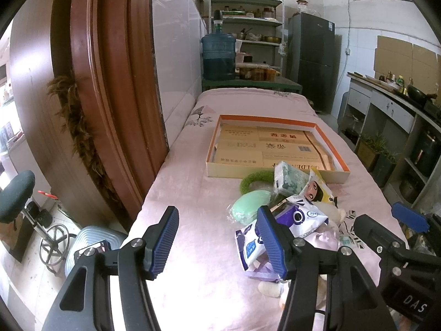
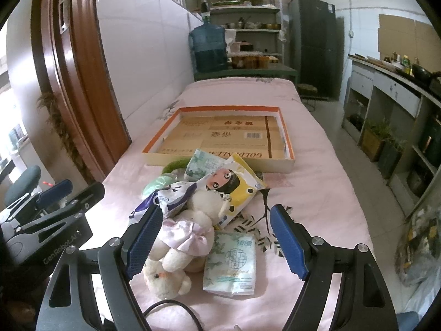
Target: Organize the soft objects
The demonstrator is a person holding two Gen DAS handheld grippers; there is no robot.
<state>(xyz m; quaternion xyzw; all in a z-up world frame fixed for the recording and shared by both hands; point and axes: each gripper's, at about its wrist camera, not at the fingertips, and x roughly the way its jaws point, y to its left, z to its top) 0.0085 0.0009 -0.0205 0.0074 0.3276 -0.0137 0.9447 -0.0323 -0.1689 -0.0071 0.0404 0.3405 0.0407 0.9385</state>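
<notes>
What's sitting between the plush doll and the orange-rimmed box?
In the right wrist view, the yellow cartoon pack and a green tissue pack lie between the plush doll and the box.

Heap of soft packets (image 2: 234,187) and plush bear (image 2: 184,234) before shallow box (image 2: 220,162)

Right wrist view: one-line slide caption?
Open right gripper hovers over a white plush doll in a lilac dress beside a pale green tissue pack, orange-rimmed cardboard tray behind.
</notes>
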